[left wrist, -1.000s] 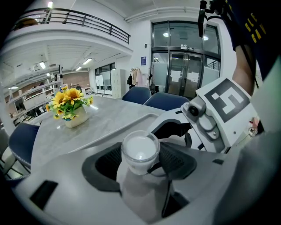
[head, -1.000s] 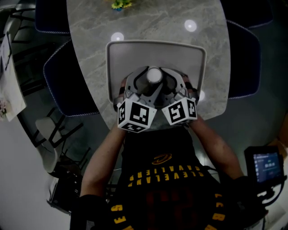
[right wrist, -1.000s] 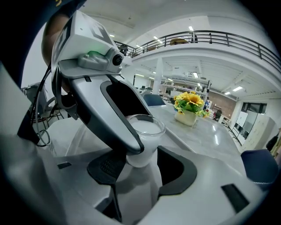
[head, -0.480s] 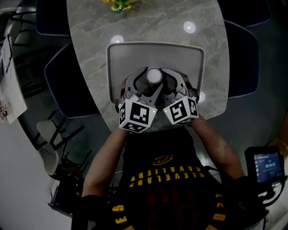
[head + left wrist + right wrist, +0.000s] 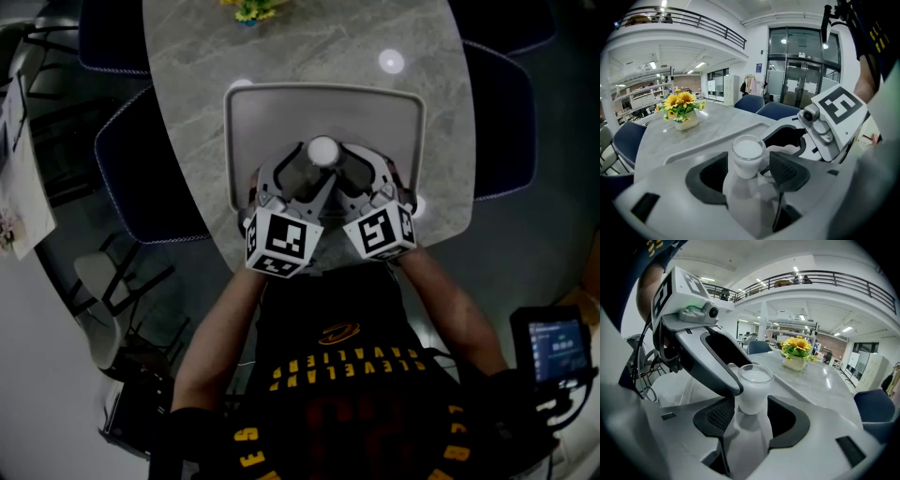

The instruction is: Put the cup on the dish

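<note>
Though the head view shows the cup [image 5: 322, 150] only a touch nearer the top of the frame than a second ago, it is mid-frame over the grey dish [image 5: 375, 108], between my left claw [image 5: 298, 174] and right claw [image 5: 347, 172]. In the left gripper view my jaws bracket the cup [image 5: 748, 154], a sliver clear. In the right gripper view my jaws pinch the cup [image 5: 755, 392]. Placement looks nearly done, though its base is hidden.

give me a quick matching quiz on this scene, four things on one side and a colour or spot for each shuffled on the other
Things:
1. cup
2. tray
3. flowers
4. chair

Colour or spot:
a. dark blue
b. yellow
c. white, between jaws
d. grey, below the cup

Pairs: 1-c, 2-d, 3-b, 4-a
</note>
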Demonstrator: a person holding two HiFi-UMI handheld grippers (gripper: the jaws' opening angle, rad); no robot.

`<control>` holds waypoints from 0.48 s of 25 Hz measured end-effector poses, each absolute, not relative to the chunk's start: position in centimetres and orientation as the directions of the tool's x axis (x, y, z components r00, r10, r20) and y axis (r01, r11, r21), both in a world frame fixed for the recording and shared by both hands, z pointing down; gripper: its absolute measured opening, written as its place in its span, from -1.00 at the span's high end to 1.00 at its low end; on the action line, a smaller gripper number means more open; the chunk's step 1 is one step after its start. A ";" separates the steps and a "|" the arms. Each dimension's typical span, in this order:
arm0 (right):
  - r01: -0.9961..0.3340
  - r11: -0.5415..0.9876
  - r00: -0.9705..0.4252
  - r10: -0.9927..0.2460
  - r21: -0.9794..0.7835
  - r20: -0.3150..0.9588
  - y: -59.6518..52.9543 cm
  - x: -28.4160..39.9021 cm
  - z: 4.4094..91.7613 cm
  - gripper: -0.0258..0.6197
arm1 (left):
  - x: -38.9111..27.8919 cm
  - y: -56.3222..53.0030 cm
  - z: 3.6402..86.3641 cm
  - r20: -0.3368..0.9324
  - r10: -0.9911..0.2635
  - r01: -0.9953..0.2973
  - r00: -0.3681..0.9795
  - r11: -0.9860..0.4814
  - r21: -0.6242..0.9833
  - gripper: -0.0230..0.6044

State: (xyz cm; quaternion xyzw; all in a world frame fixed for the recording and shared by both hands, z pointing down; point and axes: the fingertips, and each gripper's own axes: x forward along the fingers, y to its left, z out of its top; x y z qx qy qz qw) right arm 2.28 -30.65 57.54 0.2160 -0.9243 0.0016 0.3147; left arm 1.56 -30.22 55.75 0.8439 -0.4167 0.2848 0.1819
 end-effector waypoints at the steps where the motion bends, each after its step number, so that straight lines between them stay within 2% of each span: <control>1: -0.406 0.904 -0.706 -0.401 0.130 0.584 -30.7 2.5 57.6 0.25 | 1.5 -30.1 55.9 0.633 -0.599 -0.809 0.490 -0.583 0.074 0.08; 7: -0.438 0.889 -0.696 -0.428 0.131 0.577 -30.8 3.1 57.5 0.25 | 0.9 -29.6 56.2 0.632 -0.599 -0.818 0.491 -0.566 0.099 0.08; 12: -0.486 0.857 -0.664 -0.491 0.173 0.565 -24.2 2.3 54.3 0.25 | -0.9 -22.4 53.3 0.597 -0.614 -0.812 0.516 -0.572 0.113 0.08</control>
